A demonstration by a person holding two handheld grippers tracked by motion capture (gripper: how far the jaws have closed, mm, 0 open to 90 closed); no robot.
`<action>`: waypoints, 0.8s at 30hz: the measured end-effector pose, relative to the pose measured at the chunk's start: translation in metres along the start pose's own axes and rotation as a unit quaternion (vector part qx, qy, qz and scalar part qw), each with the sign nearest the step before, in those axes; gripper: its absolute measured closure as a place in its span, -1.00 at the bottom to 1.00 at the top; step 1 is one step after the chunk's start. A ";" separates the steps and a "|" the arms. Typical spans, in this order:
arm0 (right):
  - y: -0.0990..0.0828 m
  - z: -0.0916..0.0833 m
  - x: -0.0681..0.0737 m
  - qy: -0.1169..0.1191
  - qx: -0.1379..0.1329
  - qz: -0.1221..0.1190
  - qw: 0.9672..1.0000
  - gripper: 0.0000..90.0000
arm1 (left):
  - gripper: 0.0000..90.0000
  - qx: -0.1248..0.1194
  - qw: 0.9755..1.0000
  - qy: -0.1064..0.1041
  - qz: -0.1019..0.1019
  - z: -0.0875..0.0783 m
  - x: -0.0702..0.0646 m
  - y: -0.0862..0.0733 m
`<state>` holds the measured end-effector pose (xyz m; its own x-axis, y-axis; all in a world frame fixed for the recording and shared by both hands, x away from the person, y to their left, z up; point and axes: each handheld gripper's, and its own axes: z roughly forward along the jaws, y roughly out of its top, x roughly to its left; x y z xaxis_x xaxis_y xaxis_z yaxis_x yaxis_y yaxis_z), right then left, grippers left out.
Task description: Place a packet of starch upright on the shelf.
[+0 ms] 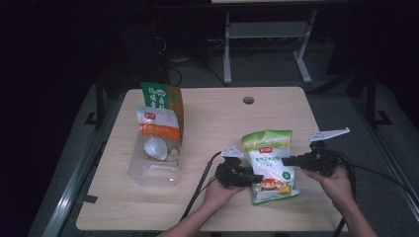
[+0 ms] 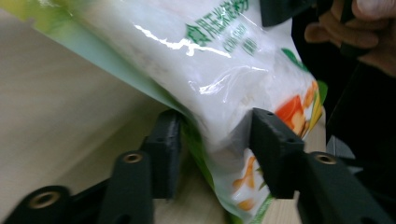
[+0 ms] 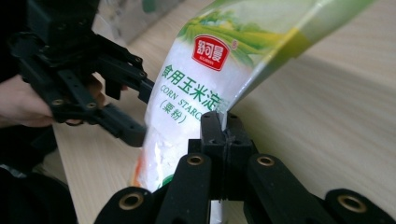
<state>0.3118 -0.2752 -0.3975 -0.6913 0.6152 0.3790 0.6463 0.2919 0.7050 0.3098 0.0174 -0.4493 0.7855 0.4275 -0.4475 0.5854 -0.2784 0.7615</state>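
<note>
Corn starch bag (image 1: 269, 165), white with green top and red logo, was held up off the wooden surface (image 1: 212, 118) near its front right part, between the two claws. Left claw (image 1: 254, 178) gripped the bag's lower part: in the left gripper view the two black jaws sat on either side of the bulging bag (image 2: 219, 79), pressing into it, partly closed around it. Left hand (image 1: 217, 190) held that claw from below, cable trailing toward the front edge. Right claw (image 1: 285, 160) was clamped on the bag's side edge; in the right gripper view the jaws met tight on the thin sealed edge of the bag (image 3: 196, 88), with the left claw (image 3: 140, 112) seen farther off on the other side of the bag. Right hand (image 1: 336, 182) held that claw, grey three-cornered plate (image 1: 328, 133) sticking up above it. Bag tilted, top leaning away from the person, printed face toward the camera in the high view. On the left part of the surface sat a clear plastic bin (image 1: 153, 170) holding a white-and-orange bag (image 1: 158, 123) upright and a green-and-orange packet (image 1: 160, 96) behind it, plus a white rounded item (image 1: 155, 147), unclear what. Bin well apart from the starch bag. Round hole (image 1: 248, 100) in the surface near the far edge
</note>
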 end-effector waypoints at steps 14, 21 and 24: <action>0.039 0.024 0.038 0.003 -0.044 -0.071 0.997 0.98 | 0.71 -0.057 0.994 0.080 0.038 -0.045 0.008 0.007; 0.049 0.049 0.047 0.010 -0.033 -0.088 0.996 0.96 | 0.75 -0.055 0.989 0.122 0.060 -0.064 0.012 0.003; 0.052 0.057 0.048 0.009 -0.016 -0.089 0.996 0.94 | 0.75 -0.049 0.987 0.133 0.074 -0.069 0.012 0.001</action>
<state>0.3303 -0.1890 -0.3766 -0.7994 0.5431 0.2570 0.5030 0.3708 0.7807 0.3062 0.0816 -0.4220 0.7725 0.6030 -0.1989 0.4355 -0.2752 0.8571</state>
